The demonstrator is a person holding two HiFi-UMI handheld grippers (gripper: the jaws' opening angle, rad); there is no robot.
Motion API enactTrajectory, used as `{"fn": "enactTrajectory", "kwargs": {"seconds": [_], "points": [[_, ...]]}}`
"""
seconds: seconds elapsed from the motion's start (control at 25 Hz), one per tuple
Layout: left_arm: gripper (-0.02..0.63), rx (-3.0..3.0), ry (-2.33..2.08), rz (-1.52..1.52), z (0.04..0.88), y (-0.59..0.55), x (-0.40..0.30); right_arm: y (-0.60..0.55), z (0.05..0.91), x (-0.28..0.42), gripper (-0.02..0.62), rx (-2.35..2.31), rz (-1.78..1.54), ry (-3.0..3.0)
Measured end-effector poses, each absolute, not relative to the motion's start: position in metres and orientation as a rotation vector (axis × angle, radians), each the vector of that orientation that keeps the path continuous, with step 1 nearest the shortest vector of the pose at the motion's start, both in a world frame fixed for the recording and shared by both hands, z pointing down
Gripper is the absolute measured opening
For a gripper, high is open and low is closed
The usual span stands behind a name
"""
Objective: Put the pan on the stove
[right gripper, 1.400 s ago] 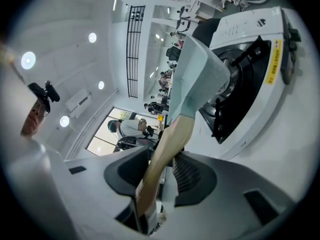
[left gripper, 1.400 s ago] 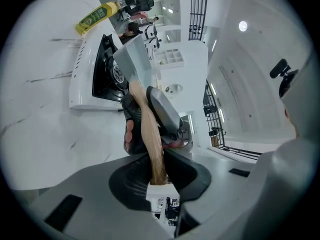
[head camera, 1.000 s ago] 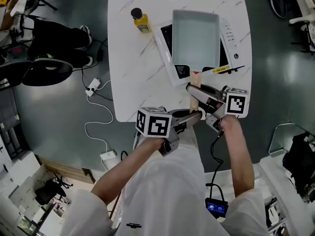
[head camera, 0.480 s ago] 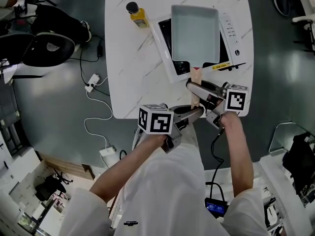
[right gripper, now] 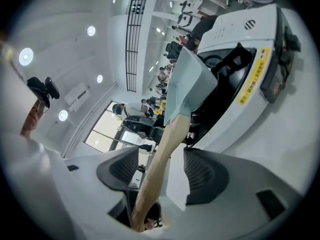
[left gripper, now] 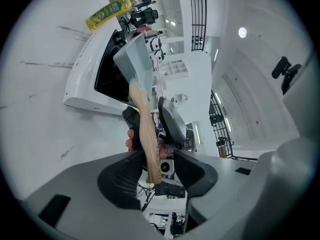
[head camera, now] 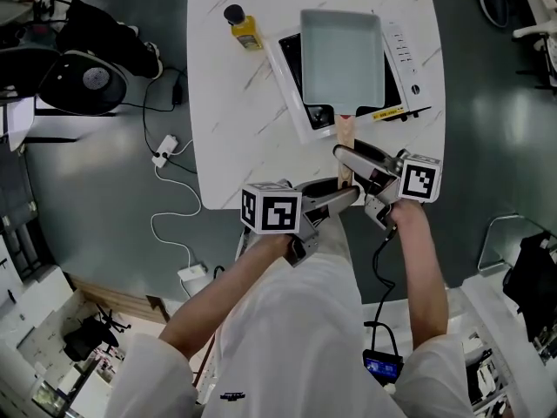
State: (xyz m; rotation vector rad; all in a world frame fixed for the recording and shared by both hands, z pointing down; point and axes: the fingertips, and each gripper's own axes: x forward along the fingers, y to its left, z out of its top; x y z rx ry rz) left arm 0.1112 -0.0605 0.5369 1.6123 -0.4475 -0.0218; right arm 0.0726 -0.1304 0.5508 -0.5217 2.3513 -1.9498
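A pale rectangular pan [head camera: 341, 55] rests on the white single-burner stove [head camera: 405, 59], and its wooden handle [head camera: 345, 133] points toward me over the table's front edge. My left gripper [head camera: 335, 197] reaches in from the left at the handle's end. In the left gripper view the handle [left gripper: 145, 129] lies between its opening jaws [left gripper: 159, 171], with a gap at the right pad. My right gripper [head camera: 361, 159] straddles the handle from the right. Its jaws [right gripper: 162, 171] are opening too, and the handle [right gripper: 160, 154] passes between them with space on both sides.
A yellow oil bottle [head camera: 243, 29] with a black cap stands on the white marble table [head camera: 235, 129], left of the stove. A power strip [head camera: 163, 152] and cables lie on the grey floor to the left, near office chairs.
The pan stays on the stove. Both grippers remain at the handle, and their jaws have spread apart from it.
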Motion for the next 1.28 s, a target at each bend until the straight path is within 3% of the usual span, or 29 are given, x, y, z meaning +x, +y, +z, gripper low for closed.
{"fn": "enactTrajectory", "kwargs": {"seconds": [0.08,0.52,0.68,0.84,0.92,1.2,1.28], "points": [[0.196,1.628,-0.453,-0.021,0.532,-0.06,0.107,-0.129,0.547,0.078,0.308,-0.559,-1.933,2.365],[0.225,1.76,-0.531,0.069,0.5,-0.044,0.076,-0.123,0.482,0.109,0.307,-0.884,-1.666,2.467],[0.224,1.89,-0.639,0.1,0.47,-0.048,0.054,-0.114,0.446,0.113,0.261,-1.0,-1.51,2.545],[0.177,2.033,-0.782,0.1,0.433,-0.057,0.029,-0.104,0.413,0.11,0.256,-1.123,-1.298,2.661],[0.117,2.093,-0.868,0.083,0.414,-0.063,0.014,-0.098,0.393,0.107,0.256,-1.161,-1.184,2.692],[0.007,2.202,-1.073,-0.034,0.347,-0.072,-0.026,-0.082,0.325,0.098,0.135,-1.281,-0.823,2.749],[0.002,2.242,-1.134,-0.04,0.329,-0.073,-0.033,-0.08,0.314,0.095,0.135,-1.302,-0.749,2.77]]}}
